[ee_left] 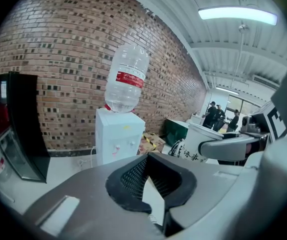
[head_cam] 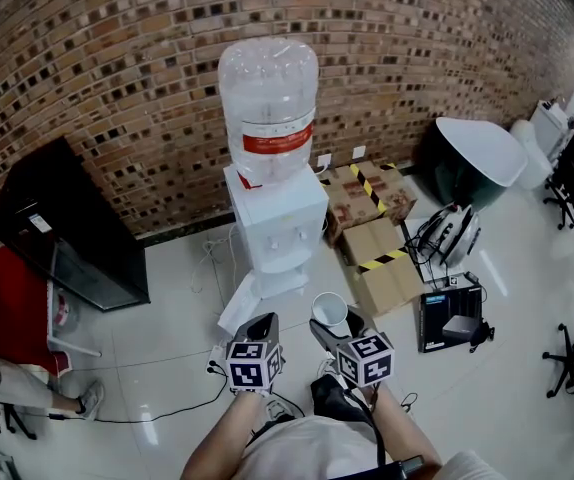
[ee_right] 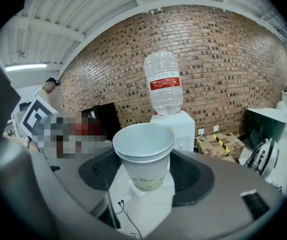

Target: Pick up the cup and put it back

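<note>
The right tool was clenched on the cup, with a pad pressed to either side below the rim. The cup was held upright in the air, above the floor and short of the dispenser. The left tool was closed on nothing, just beside the right one.

The step in hand was judged to be the carrying of the cup back. Where it belonged could not be told. The cup was best kept level and the squeeze light, since thin paper walls would probably buckle. Release was best withheld until the base was seated.

No worktop was seen. The dispenser, topped by a bottle, was stood on glossy white floor against a brick wall. Boxes were stacked to its right, and a black cabinet was set to its left.
</note>
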Action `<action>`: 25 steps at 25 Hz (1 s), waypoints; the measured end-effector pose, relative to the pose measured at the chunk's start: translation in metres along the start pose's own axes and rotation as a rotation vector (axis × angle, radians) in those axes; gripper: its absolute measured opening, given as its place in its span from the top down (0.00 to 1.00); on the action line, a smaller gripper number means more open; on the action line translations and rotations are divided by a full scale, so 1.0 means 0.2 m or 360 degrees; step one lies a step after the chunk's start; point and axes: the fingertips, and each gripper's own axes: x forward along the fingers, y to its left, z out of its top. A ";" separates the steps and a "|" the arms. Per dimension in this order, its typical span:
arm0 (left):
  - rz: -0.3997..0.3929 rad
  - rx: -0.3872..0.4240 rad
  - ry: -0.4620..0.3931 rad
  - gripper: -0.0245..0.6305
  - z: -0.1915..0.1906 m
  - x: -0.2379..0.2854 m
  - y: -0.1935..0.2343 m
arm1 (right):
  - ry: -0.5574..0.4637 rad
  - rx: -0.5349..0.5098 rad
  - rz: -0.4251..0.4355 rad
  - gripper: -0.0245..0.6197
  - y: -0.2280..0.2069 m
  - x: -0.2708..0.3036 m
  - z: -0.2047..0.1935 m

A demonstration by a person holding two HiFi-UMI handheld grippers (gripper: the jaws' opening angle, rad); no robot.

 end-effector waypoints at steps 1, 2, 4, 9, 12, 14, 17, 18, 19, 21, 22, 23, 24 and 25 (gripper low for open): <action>0.0005 -0.0009 -0.0005 0.96 0.00 0.00 0.01 | -0.0001 -0.0001 0.0001 0.46 0.00 0.00 0.00; 0.0008 -0.0014 -0.0009 0.96 0.01 0.00 0.01 | -0.0002 -0.0002 0.0002 0.46 0.00 0.00 0.01; 0.0012 -0.0019 -0.0013 0.96 0.01 0.00 0.02 | -0.0004 -0.0010 0.0004 0.46 0.00 0.01 0.02; 0.0030 -0.0040 -0.0023 0.96 0.03 0.02 0.04 | 0.0000 -0.0020 0.0009 0.46 -0.03 0.03 0.04; 0.0037 -0.0050 -0.0026 0.96 0.04 0.05 0.04 | 0.0003 -0.0022 0.0010 0.46 -0.05 0.04 0.05; 0.0037 -0.0053 -0.0025 0.96 0.05 0.07 0.04 | 0.0009 -0.0023 0.0013 0.46 -0.07 0.06 0.06; 0.0043 -0.0062 -0.0024 0.96 0.07 0.10 0.04 | 0.0017 -0.0027 0.0027 0.46 -0.09 0.08 0.08; 0.0046 -0.0066 -0.0023 0.96 0.07 0.12 0.04 | 0.0018 -0.0029 0.0032 0.46 -0.10 0.09 0.08; 0.0050 -0.0070 -0.0020 0.96 0.07 0.13 0.04 | 0.0019 -0.0031 0.0038 0.46 -0.11 0.10 0.08; 0.0063 -0.0077 -0.0012 0.96 0.07 0.16 0.04 | 0.0023 -0.0038 0.0051 0.46 -0.14 0.11 0.09; 0.0071 -0.0080 -0.0009 0.96 0.06 0.18 0.04 | 0.0027 -0.0043 0.0059 0.46 -0.15 0.12 0.09; 0.0079 -0.0082 -0.0005 0.96 0.07 0.20 0.04 | 0.0034 -0.0049 0.0068 0.46 -0.16 0.14 0.09; 0.0086 -0.0082 -0.0002 0.96 0.07 0.21 0.04 | 0.0043 -0.0055 0.0077 0.46 -0.18 0.15 0.08; 0.0094 -0.0083 0.0002 0.96 0.07 0.23 0.04 | 0.0050 -0.0060 0.0088 0.46 -0.20 0.17 0.08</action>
